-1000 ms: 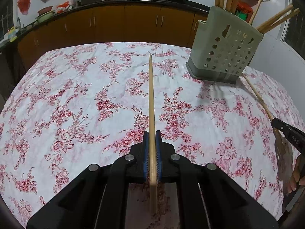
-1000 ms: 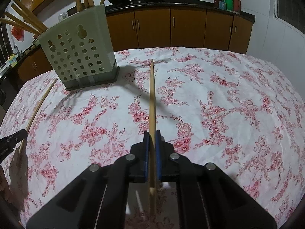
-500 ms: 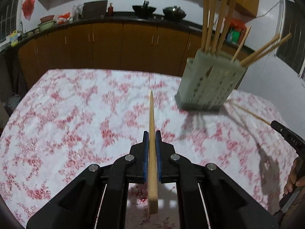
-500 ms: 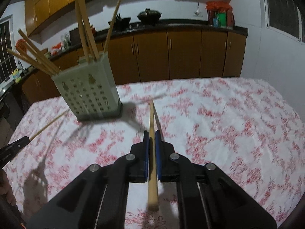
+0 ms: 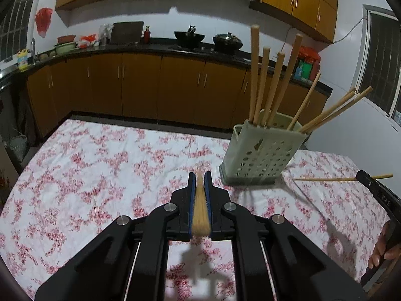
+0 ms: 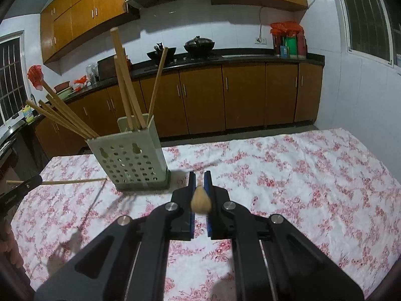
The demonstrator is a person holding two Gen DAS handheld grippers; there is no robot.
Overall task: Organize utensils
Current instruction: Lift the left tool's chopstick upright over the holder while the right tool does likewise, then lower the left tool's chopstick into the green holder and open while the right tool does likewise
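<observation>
1. The left gripper (image 5: 200, 188) rose off the floral tablecloth (image 5: 100, 175) and levelled out, so its chopstick (image 5: 200, 208) foreshortened to a stub.
2. The right gripper (image 6: 200, 188) rose likewise with its own chopstick (image 6: 200, 199).
3. The utensil holder (image 6: 130, 160) dropped lower ahead of both grippers, its top rim coming into view.

We look forward and slightly down along each gripper from above the table (image 5: 75, 175), left view from the holder's (image 5: 260, 155) left, right view from its right, both sharing holder, table, back counter (image 6: 225, 57).
</observation>
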